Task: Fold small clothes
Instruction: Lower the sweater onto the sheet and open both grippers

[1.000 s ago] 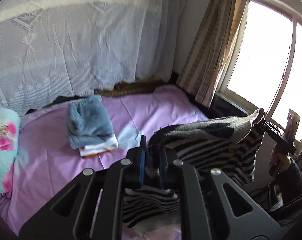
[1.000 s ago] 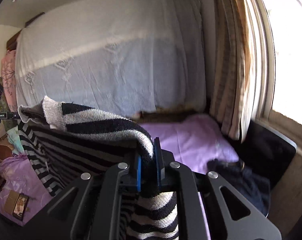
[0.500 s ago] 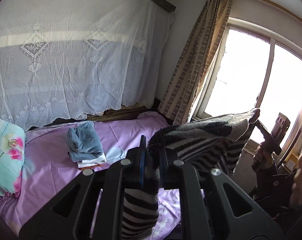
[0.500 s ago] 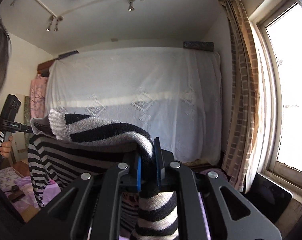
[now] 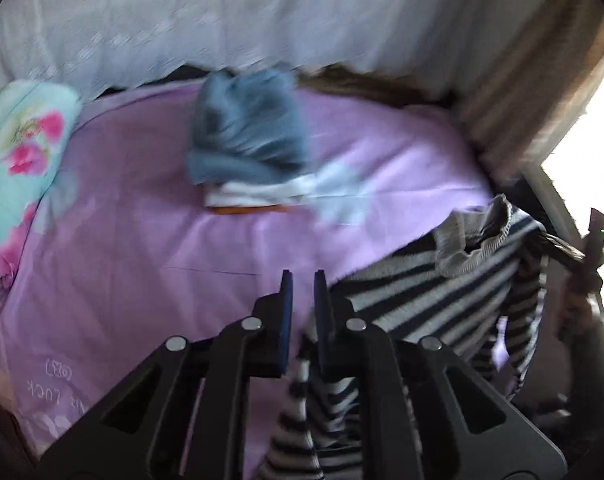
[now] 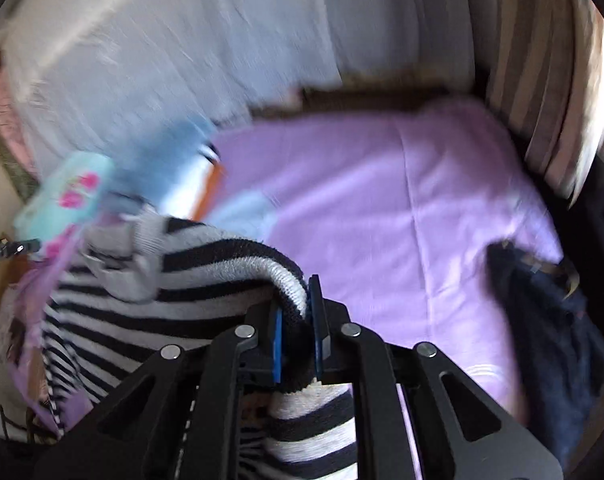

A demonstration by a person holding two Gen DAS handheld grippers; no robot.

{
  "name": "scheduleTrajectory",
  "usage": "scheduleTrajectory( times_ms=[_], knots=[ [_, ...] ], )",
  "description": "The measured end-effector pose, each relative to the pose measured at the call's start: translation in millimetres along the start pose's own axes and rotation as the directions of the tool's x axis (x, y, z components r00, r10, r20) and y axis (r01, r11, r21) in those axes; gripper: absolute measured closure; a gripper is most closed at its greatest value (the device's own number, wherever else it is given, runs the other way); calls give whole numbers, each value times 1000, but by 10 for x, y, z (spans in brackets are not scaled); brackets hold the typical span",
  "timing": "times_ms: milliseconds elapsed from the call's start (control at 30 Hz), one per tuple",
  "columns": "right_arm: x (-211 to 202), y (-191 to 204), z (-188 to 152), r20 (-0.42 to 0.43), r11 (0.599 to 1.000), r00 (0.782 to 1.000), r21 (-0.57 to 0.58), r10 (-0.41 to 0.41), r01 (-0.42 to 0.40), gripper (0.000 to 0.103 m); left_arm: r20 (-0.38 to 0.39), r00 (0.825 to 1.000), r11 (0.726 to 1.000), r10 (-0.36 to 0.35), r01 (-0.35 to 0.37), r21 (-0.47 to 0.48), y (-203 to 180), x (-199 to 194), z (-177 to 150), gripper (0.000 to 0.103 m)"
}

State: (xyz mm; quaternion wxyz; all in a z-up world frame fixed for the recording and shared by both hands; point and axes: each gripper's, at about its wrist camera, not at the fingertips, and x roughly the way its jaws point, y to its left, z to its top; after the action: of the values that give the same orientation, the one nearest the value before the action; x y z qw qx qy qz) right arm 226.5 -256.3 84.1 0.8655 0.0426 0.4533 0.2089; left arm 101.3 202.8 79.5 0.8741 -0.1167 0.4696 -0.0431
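Both wrist views look down, close over the same purple bed (image 5: 142,248).

My left gripper (image 5: 300,280), low centre of frame, has a narrow gap between its fingers. My right gripper (image 6: 298,304), low centre, is clamped on striped knit.

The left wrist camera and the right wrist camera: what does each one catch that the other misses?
Only the left shows faint lettering printed on the sheet. Only the right shows a dark navy garment at the bed's edge. Both show the striped sweater, purple sheet, folded pile and floral pillow.
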Motion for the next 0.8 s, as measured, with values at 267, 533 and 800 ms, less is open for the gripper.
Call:
scheduleTrajectory(
  times_ms=[267, 533, 800],
  knots=[
    [933, -207, -117, -108, 994, 989, -60, -100, 94, 67, -121, 987, 992, 103, -112, -63, 224, 927, -357, 77],
    [950, -668, 5, -114, 998, 993, 62, 12, -5, 51, -261, 964, 996, 58, -73, -49, 212, 1556, -628, 56],
    [1144, -764, -68, -158, 991, 982, 96, 107, -92, 47, -295, 954, 999, 54, -50, 20, 22, 2010, -699, 93]
  ],
)
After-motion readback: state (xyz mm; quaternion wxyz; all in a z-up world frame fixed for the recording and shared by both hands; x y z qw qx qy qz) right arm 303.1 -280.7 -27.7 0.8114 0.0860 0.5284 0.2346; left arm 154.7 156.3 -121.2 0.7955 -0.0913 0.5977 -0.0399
